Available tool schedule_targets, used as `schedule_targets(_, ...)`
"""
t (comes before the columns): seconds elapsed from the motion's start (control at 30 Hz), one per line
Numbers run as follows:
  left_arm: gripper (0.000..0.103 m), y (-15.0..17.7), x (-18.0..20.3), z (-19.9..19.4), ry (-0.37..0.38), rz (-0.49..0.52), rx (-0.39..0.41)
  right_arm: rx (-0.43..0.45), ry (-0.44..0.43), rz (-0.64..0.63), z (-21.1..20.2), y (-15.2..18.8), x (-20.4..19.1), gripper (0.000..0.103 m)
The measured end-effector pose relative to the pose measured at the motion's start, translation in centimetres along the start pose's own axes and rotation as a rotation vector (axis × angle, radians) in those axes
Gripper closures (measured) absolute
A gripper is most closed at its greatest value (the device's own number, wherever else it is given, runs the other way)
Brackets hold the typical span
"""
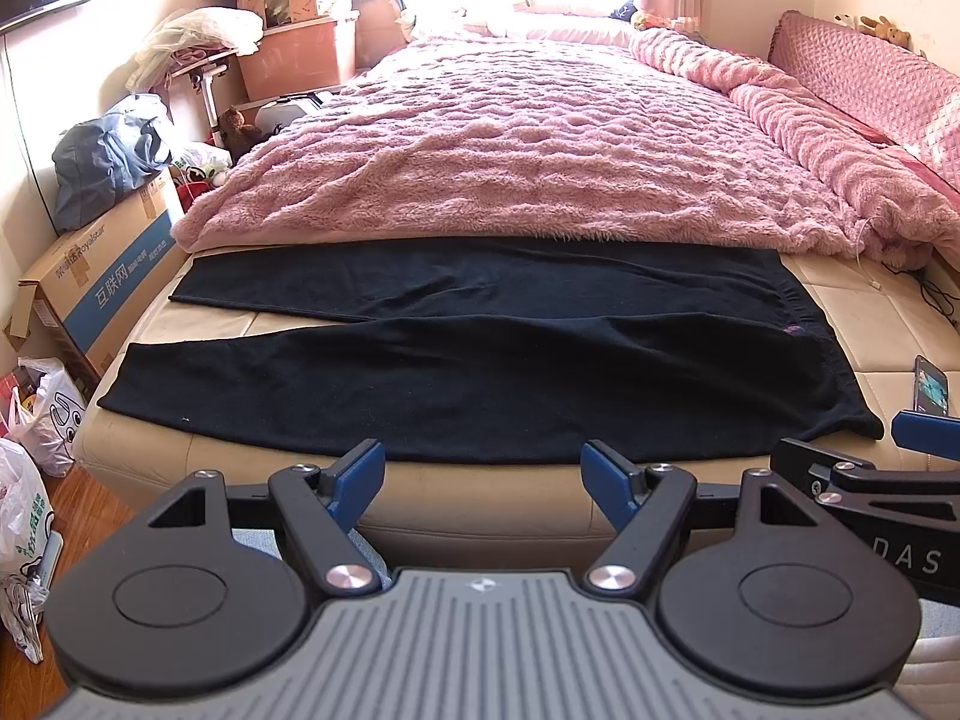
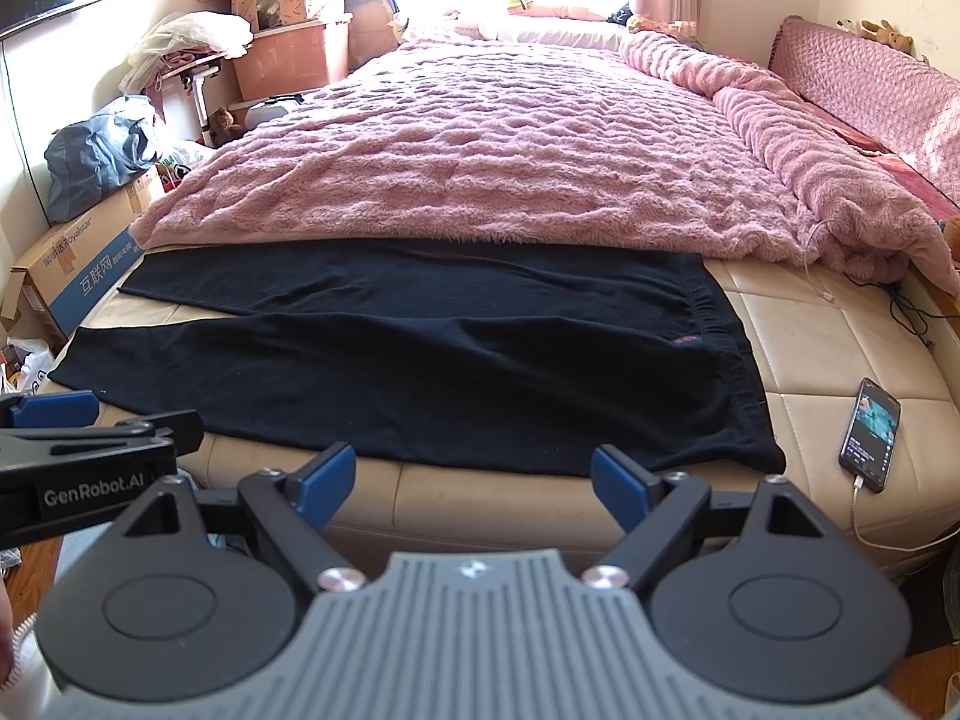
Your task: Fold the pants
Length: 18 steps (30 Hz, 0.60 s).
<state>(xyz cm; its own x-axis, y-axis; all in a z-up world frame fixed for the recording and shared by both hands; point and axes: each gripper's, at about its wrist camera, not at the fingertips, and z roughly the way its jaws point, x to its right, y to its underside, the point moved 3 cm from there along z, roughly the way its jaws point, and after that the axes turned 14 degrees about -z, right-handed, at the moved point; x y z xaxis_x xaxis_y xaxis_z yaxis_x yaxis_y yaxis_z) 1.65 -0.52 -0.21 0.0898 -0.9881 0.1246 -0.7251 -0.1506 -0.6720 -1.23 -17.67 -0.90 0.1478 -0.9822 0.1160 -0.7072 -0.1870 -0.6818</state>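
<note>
Black pants lie spread flat across the foot of the bed, waistband to the right, two legs running left with a gap between them; they also show in the right wrist view. My left gripper is open and empty, held in front of the bed's near edge, just short of the pants' near leg. My right gripper is open and empty, also before the near edge, to the right of the left one. Each gripper's side shows in the other's view.
A pink fuzzy blanket covers the bed beyond the pants. A phone with a charging cable lies on the beige mattress right of the waistband. Cardboard boxes, bags and storage bins crowd the floor on the left.
</note>
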Motion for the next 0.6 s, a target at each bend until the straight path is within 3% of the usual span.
schedule_targets(0.6, 0.016, 0.12, -0.02, -0.06, 0.002, -0.002, 0.002, -0.006, -0.004, -0.002, 0.18, 0.15, -0.03, 0.021)
